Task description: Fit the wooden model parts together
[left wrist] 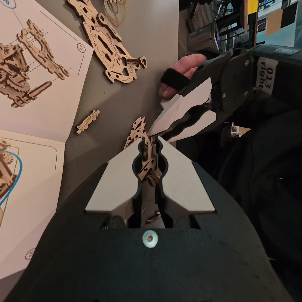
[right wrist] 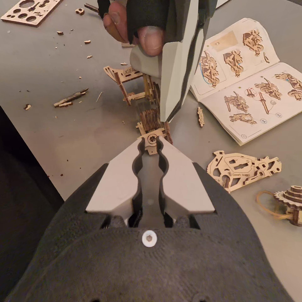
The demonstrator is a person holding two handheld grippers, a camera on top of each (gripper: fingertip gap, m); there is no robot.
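A partly built wooden model frame [right wrist: 145, 98] stands on the grey table [right wrist: 81, 130]. My left gripper [left wrist: 150, 138] is shut on the frame [left wrist: 138, 129], with parts of it showing between the fingers. In the right wrist view the left gripper [right wrist: 166, 120] comes down from above onto the frame's near end. My right gripper [right wrist: 151, 138] is shut on a small wooden plate with a round socket [right wrist: 152, 143], which sits against the frame's near end. In the left wrist view the right gripper [left wrist: 152, 133] comes in from the right, its tips at the frame.
An open instruction booklet [right wrist: 245, 98] lies to the right, also in the left wrist view [left wrist: 40, 81]. A flat side panel [right wrist: 241, 170], a small strip piece [right wrist: 200, 116], a gear stack with a rubber band [right wrist: 289, 204], a punched sheet [right wrist: 29, 11] and scraps [right wrist: 70, 99] lie around. The table edge [right wrist: 32, 155] is on the left. My two grippers' fingertips are within a few centimetres of each other.
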